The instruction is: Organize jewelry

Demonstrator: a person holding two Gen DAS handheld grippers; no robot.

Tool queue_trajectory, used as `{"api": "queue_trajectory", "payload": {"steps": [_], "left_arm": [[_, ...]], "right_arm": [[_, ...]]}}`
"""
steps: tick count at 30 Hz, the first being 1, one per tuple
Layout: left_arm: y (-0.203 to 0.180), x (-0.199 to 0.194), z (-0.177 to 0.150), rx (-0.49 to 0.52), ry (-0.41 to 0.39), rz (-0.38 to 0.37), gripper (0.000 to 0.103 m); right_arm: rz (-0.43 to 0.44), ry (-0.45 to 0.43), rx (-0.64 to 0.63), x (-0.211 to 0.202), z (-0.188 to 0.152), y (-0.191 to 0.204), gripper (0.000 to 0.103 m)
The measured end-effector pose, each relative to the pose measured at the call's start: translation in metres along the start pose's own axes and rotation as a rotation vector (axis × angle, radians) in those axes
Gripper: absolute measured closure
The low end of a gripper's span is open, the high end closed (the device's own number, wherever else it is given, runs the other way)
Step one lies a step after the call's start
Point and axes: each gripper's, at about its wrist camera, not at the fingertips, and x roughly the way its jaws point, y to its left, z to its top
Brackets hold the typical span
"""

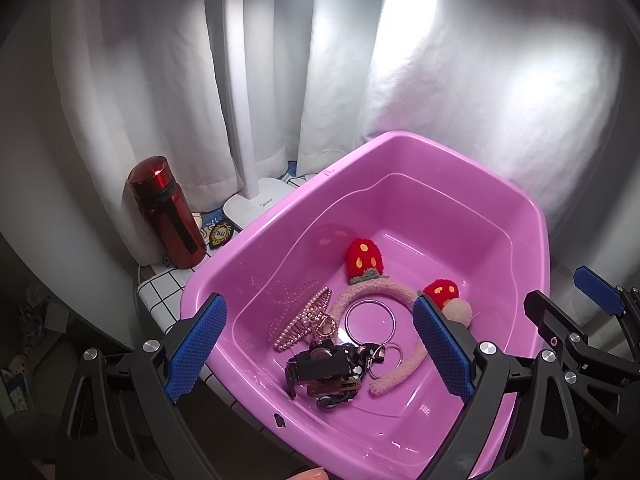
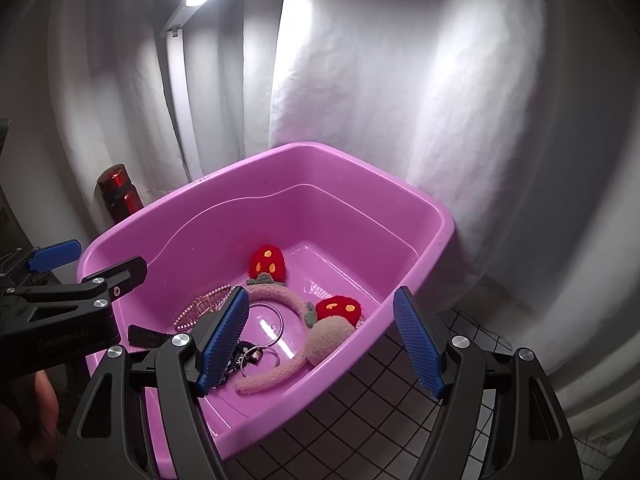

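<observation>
Left gripper [image 1: 318, 348] hangs jaws apart, empty, over the glossy pink plastic tub [image 1: 400, 148]; right gripper [image 2: 320, 340] likewise spread wide, nothing held. Down in the tub: fuzzy pink headband with red mushrooms [image 1: 384, 290], pearl hair claw [image 1: 302, 318], silver ring bangle [image 1: 370, 317] (black clips beside it).

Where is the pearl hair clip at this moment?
In the left wrist view, the pearl hair clip lies inside the pink basin, left of the silver ring.
</observation>
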Motion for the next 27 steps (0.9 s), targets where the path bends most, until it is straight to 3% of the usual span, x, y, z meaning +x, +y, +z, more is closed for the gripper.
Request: {"api": "queue_trajectory", "payload": {"steps": [27], "left_arm": [[-0.0029,-0.0045,-0.0008,0.004,0.001,-0.001,0.011]], "right_arm": [[-0.003,-0.004,-0.006,-0.0062,-0.0016,0.0033,0.032]]}}
